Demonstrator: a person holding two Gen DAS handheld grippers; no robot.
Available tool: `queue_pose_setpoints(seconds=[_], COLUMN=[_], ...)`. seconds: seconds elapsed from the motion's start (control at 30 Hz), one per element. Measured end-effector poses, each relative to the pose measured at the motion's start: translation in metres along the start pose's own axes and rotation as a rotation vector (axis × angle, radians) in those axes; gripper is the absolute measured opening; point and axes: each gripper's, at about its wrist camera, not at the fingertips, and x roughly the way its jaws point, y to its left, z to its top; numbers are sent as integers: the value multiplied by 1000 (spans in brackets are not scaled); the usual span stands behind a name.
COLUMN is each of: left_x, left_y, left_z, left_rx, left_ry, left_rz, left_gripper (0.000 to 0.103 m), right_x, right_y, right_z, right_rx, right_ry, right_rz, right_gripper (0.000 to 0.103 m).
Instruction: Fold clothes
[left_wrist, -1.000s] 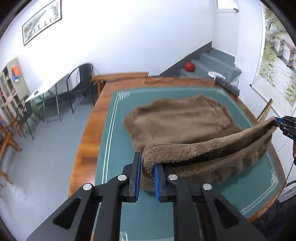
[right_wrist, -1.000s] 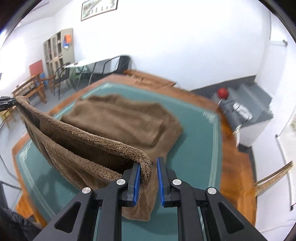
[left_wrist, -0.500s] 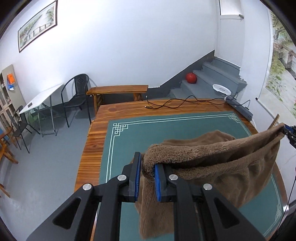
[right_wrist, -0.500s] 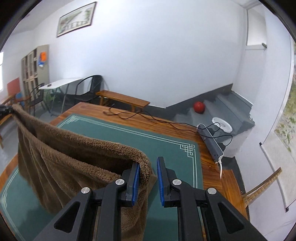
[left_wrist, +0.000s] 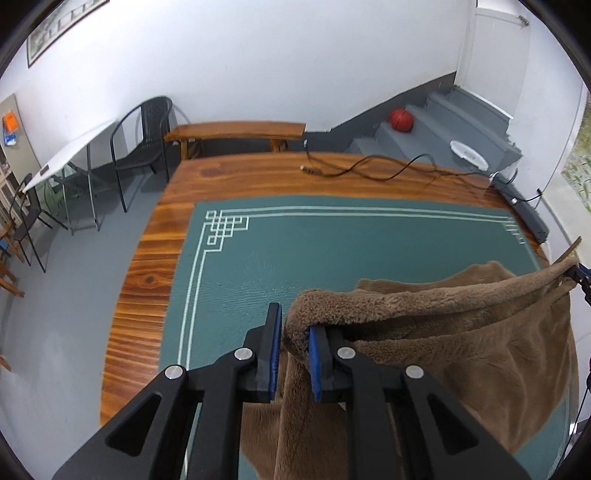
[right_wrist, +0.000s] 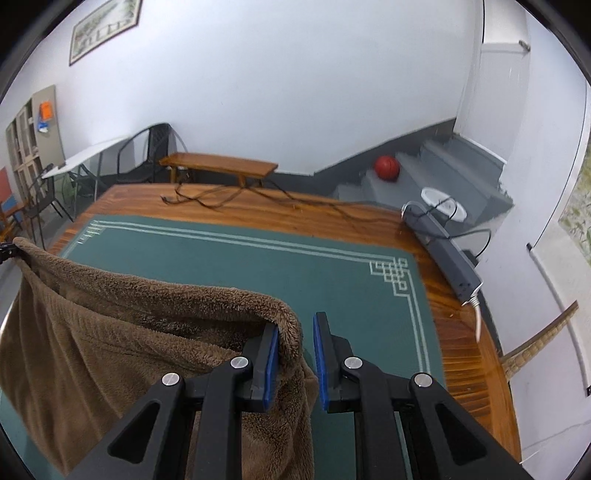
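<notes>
Fleece garment (left_wrist: 461, 354) hangs above green mat (left_wrist: 332, 251), wooden table (left_wrist: 258, 177).

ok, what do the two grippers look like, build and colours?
Both match: left gripper and right gripper have matte black angular frames with triangular cutouts, round silver screw heads on the linkage, and two parallel fingers faced with ribbed blue pads. No cables, markings or sleeves show.

no text, label or number is legible in either view.
</notes>
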Motion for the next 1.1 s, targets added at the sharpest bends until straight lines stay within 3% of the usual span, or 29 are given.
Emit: queue_pose_setpoints(seconds=[0.27, 0.33, 0.43, 0.47, 0.53, 0.6, 0.63, 0.67, 0.73, 0.87, 1.1], left_x=[61, 71, 83, 84, 86, 83, 81, 76, 64, 43, 30], left_y=[-4, -3, -3, -2, 3, 9, 11, 14, 20, 30, 35], left_z=[-4, -6, -9, -10, -11, -13, -13, -14, -17, -23, -29], left_rx=[9, 9, 15, 10, -2, -22, -30, -37, -48, -58, -6], left_ry=[95, 120, 144, 147, 155, 168, 172, 171, 162, 134, 82], left_rz=[22, 34, 80, 94, 108, 72, 55, 26, -35, -124, -184], left_gripper=[17, 24, 56, 71, 84, 84, 84, 84, 84, 85, 85], right_x=[68, 78, 88, 91, 96, 95, 91, 86, 73, 57, 62], right_y=[4, 4, 5, 6, 7, 6, 4, 1, -8, -22, -13], right_z=[-12, -16, -20, -20, -20, -20, -19, -18, -17, -17, -27], right_rx=[-6, -6, -1, 1, 0, -2, 2, 14, 55, 92, -108], right_ry=[109, 128, 154, 166, 188, 197, 188, 173, 132, 117, 157], right_rz=[-9, -7, -6, 1, 17, 23, 24, 29, 48, 147, 187], right_gripper=[17, 17, 17, 17, 23, 33, 46, 66, 77, 77, 77])
